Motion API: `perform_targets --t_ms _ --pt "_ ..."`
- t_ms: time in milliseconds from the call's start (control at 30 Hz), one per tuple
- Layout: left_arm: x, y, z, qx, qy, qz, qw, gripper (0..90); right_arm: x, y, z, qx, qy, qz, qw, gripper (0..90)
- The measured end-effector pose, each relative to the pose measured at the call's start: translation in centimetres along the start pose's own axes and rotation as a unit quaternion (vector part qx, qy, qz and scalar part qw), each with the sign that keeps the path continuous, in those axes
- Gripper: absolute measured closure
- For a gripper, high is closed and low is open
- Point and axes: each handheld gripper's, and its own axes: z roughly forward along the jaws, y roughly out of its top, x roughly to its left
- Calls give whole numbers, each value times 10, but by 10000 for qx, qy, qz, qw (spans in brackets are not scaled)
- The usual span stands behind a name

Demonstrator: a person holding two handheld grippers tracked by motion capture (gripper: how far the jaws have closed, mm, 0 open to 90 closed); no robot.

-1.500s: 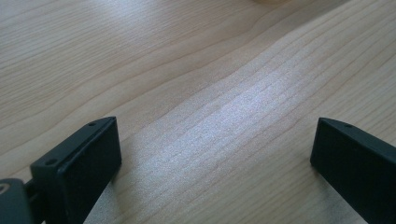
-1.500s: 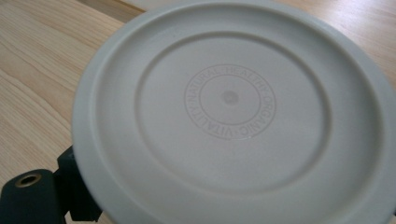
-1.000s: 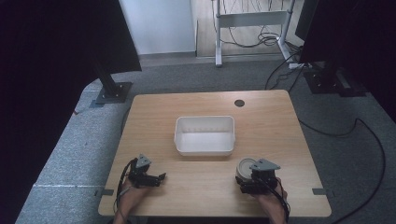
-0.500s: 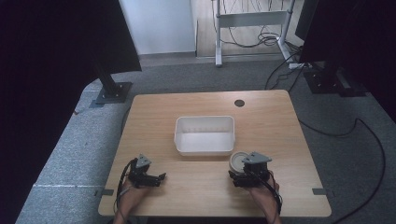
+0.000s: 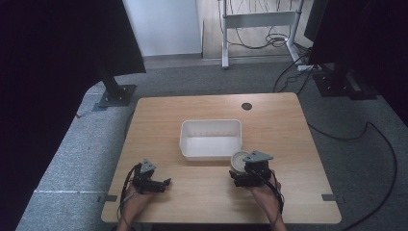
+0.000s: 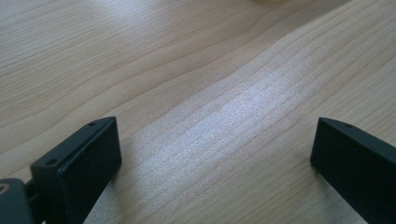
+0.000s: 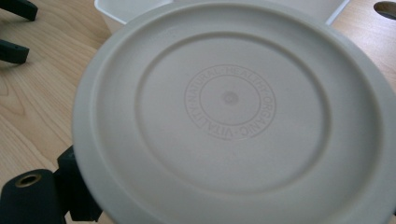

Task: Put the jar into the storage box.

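The right hand-held gripper [image 5: 239,168] grasps a round beige plate [image 7: 233,116] beside the white tub [image 5: 210,139]; the left hand-held gripper [image 6: 212,154] rests released on the desk [image 5: 192,110].

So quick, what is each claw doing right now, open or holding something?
Left claw: open, nothing between its jaws.
Right claw: shut on the round beige plate.

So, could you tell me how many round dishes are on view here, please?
1: the round dish is held by the right gripper, beside the white tub's near right corner.
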Motion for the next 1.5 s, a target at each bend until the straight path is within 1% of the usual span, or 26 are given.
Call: perform_targets --t_ms 333,500,967,1267,1367,1500 --pt "0 0 0 0 -1 1 10000 15 3 13 10 -14 36 -45 10000 94" --pt "0 0 0 -1 -1 -2 10000 15 6 18 15 -35 95 -66 9999 94" --pt "0 0 0 -3 -2 -2 10000 15 14 36 34 -45 146 -151 9998 94" --pt "0 0 0 -2 -1 -3 10000 15 19 48 46 -60 118 -194 9997 94" --pt "0 0 0 -4 -4 -4 10000 15 20 51 49 -48 145 -193 9997 94" --pt "0 0 0 0 -4 4 10000 15 20 57 54 -24 93 -203 9997 94"
